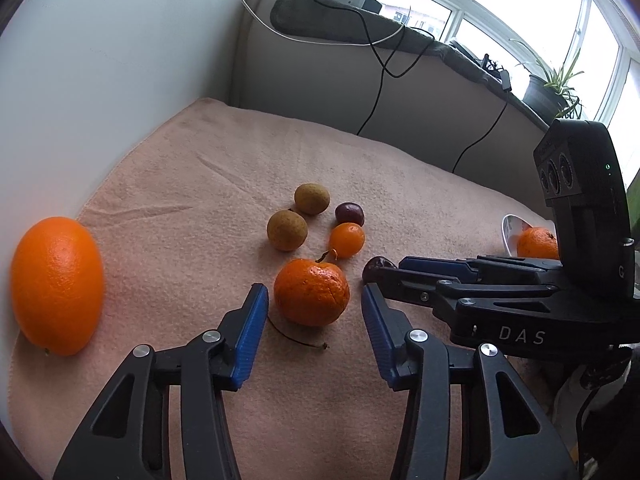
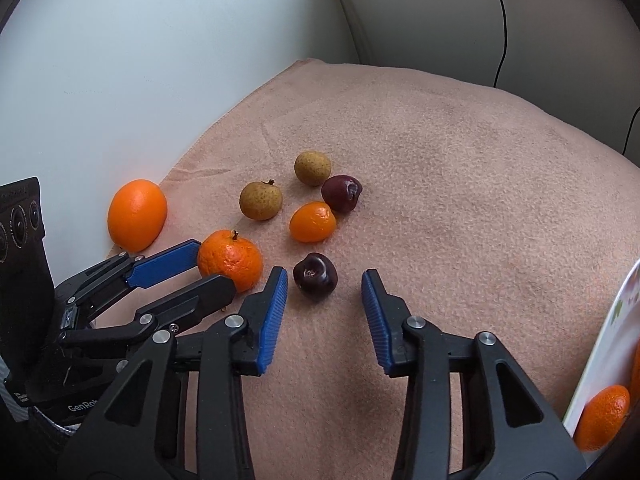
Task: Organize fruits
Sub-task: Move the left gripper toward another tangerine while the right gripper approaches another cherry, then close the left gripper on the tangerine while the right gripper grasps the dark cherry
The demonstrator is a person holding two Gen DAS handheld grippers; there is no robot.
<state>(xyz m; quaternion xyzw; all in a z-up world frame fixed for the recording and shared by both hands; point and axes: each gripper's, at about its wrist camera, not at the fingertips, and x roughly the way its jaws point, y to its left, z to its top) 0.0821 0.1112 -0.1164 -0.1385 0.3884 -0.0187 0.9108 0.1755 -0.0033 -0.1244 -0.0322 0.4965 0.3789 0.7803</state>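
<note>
Left tool (image 1: 314,300): jaws spread wide, astride a wrinkled tangerine (image 1: 311,292) at lower centre of the left wrist frame; whether the blue pads touch the fruit cannot be told. A loose stem (image 1: 296,336) lies on the cloth just below it.

Right tool (image 2: 324,280): jaws spread wide, holding nothing. A dark cherry (image 2: 315,276) lies at the gap between its fingertips, nearer the left pad.

Surface: a peach-coloured towel (image 2: 460,184).

Centre of the right wrist frame, above the cherry: a small kumquat (image 2: 312,222), a second cherry (image 2: 341,193) touching it at upper right, and two brown longans (image 2: 261,201) (image 2: 312,168).

Left edge of the towel, against the white wall (image 2: 120,60): a large orange (image 2: 137,215), apart from the group.

Lower right edge of the right wrist frame: a white plate (image 2: 592,360) holding a mandarin (image 2: 602,416).
</note>
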